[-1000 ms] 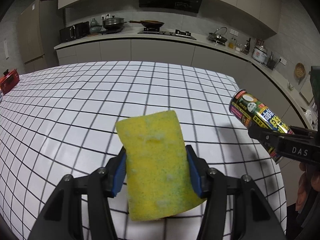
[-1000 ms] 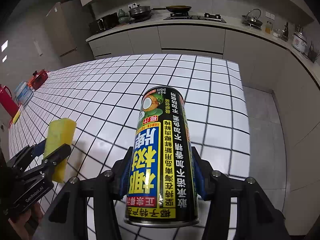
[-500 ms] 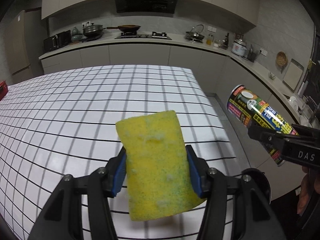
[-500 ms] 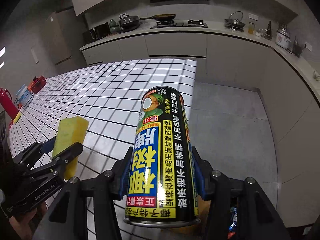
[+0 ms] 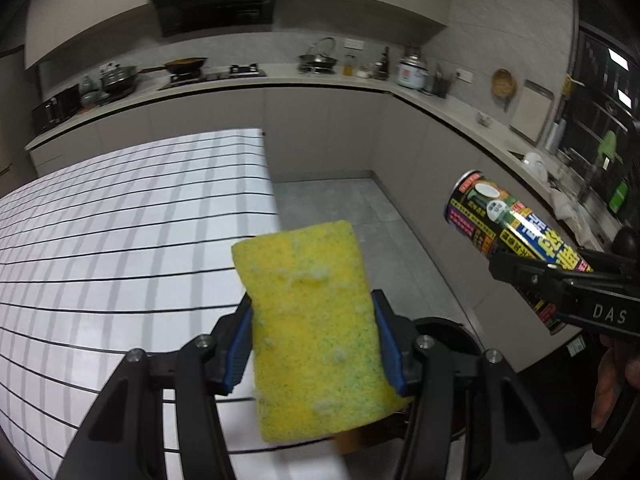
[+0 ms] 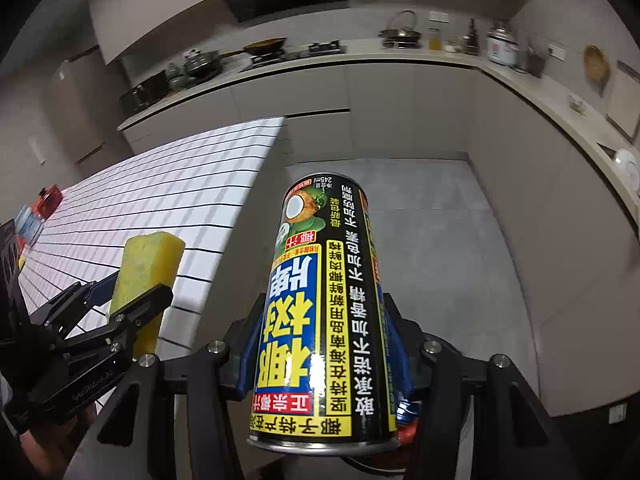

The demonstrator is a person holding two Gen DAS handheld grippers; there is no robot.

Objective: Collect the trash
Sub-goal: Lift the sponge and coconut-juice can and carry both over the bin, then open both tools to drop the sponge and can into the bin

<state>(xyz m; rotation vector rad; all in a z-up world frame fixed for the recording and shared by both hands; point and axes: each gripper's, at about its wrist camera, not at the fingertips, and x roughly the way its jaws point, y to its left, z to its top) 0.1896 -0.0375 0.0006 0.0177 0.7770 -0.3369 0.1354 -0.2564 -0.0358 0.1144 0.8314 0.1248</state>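
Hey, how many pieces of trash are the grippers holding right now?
2. A yellow sponge is clamped in the left gripper, and a drink can is clamped in the right gripper. A dark bin below is mostly hidden, so other trash may be out of sight.

A home kitchen. Along the far wall runs a pale L-shaped counter (image 5: pixel 320 80) over plain cabinet doors, with a black range hood (image 5: pixel 216 8) above a gas hob (image 5: pixel 224 74), a wok (image 5: pixel 186 65), a lidded pot (image 5: pixel 118 77) and a rice cooker (image 5: pixel 412 74). Near left stands a table (image 5: pixel 120 220) in a white grid cloth, on a grey tiled floor (image 6: pixel 420 240).
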